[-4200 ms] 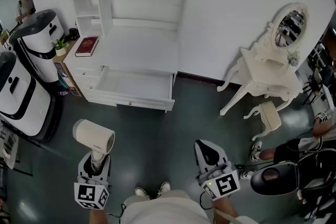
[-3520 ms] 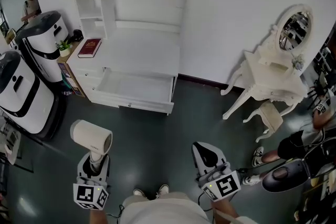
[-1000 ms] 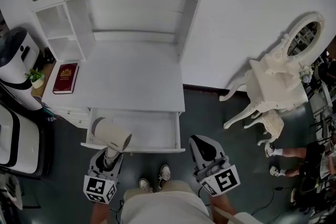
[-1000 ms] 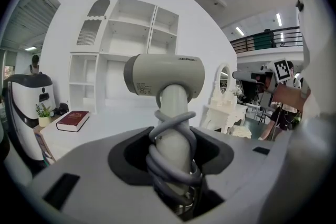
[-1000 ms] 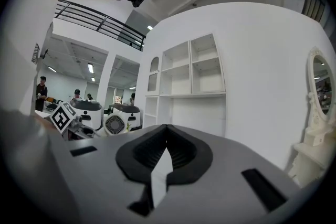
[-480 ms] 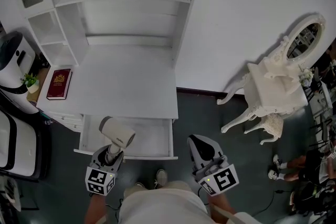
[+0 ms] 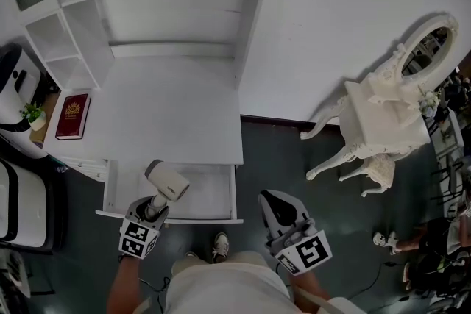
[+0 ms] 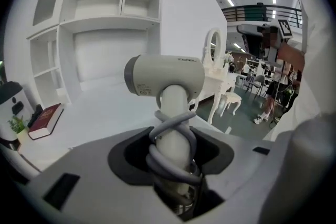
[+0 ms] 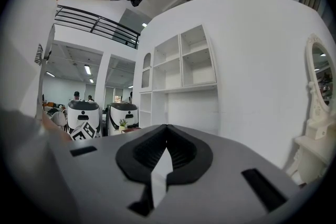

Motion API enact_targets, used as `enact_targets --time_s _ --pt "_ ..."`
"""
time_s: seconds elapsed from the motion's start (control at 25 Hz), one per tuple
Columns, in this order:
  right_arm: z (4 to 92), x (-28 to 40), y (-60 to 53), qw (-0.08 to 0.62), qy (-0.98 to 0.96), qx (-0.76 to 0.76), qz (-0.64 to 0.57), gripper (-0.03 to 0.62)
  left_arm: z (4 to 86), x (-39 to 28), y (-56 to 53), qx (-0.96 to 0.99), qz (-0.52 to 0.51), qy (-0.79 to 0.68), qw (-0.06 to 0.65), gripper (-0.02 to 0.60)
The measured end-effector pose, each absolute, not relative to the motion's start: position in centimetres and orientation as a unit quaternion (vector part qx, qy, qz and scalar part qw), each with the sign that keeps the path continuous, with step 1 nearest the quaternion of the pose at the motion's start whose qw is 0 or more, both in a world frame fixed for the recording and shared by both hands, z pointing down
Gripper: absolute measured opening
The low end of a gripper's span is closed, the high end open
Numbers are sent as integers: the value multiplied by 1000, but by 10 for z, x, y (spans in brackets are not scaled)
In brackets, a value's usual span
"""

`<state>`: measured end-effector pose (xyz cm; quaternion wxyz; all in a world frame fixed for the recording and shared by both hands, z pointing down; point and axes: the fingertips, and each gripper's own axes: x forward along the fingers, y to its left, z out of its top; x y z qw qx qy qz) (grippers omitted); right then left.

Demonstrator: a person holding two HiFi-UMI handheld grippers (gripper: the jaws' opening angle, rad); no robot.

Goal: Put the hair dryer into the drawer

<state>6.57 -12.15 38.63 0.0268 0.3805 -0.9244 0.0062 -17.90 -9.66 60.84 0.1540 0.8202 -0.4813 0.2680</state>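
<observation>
1. Head view is showing my left gripper (image 7: pixel 152 207) clamping the hair dryer (image 7: pixel 165 181) by its handle. The barrel is sticking out past the jaw tips and hanging over the open drawer (image 7: pixel 208 191).
2. Through the left gripper view, the jaws are pressing on the lower handle, right where the grey cord (image 8: pixel 170 131) is wound round it. The barrel is sitting crosswise just beyond them.
3. I am judging the dryer to be a stiff plastic shell, fairly light but top-heavy, since its weight is sitting in the barrel, away from my grip. The smooth shell is probably slippery, so the cord-wrapped handle looks like the best place to hold; the soft coils may be letting it twist a little.
4. The drawer is lying below and just ahead of the left gripper, with the white desk top (image 7: pixel 169 114) beyond it.
5. My right gripper (image 7: pixel 280 208) is hanging well off to the side of the drawer, jaws together and carrying nothing.
</observation>
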Motion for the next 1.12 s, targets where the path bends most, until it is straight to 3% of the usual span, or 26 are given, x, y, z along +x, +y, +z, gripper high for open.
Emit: enact_targets --time_s 1.12 --pt "425 98 -154 65 -907 414 46 6 753 -147 -146 833 440 -282 180 204"
